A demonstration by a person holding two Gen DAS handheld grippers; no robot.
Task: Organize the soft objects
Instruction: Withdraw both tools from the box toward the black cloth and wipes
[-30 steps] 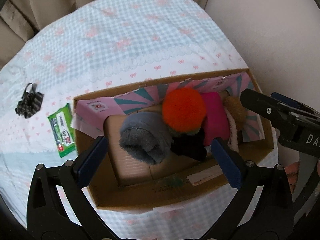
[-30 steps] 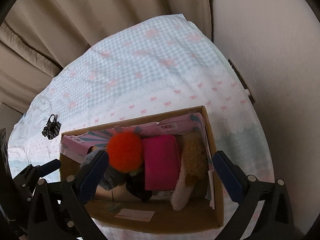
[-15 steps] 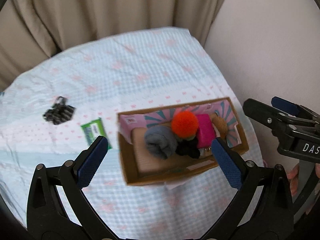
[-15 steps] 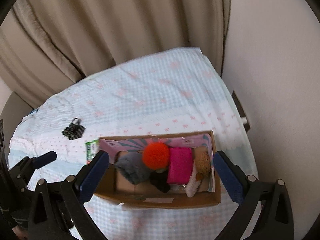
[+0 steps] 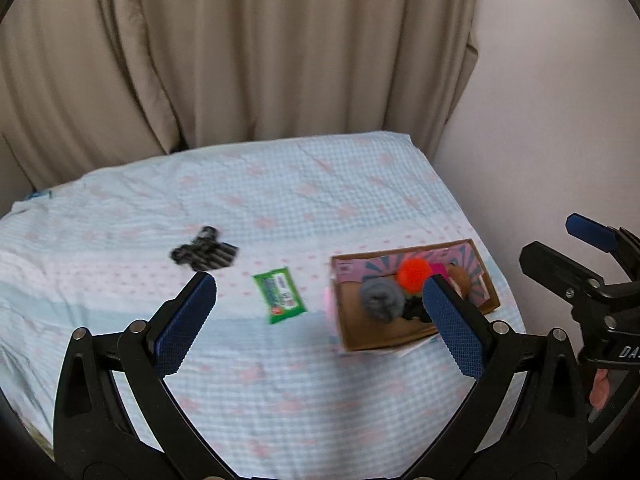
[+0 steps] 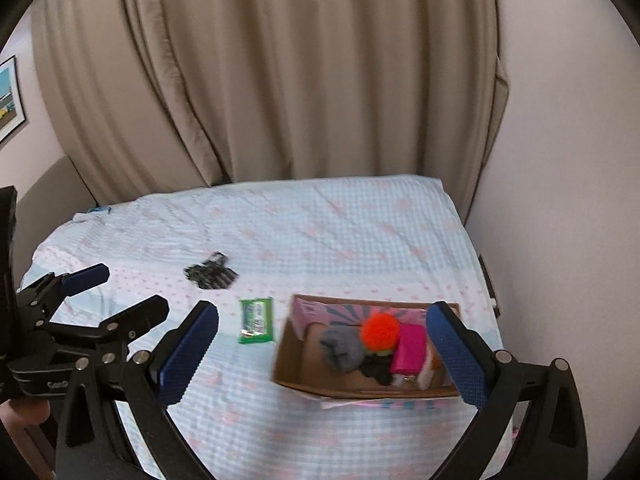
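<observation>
Both tongs, left gripper (image 5: 318, 308) and right gripper (image 6: 322, 342), wide apart, empty, hovering near cardboard box (image 6: 296, 360) stuffed with soft toys.

White letters "DA" show on the black body of the right gripper (image 5: 608, 276) at the left wrist view's edge, cut off there. The left gripper (image 6: 92, 300) bears small white lettering, too blurred to read. Print on the green wipes packet (image 5: 280, 294) is illegible.

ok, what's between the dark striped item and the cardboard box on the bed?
A green wipes pack lies between the striped item and the cardboard box; otherwise bare bedsheet. Both wrist views show it.
</observation>
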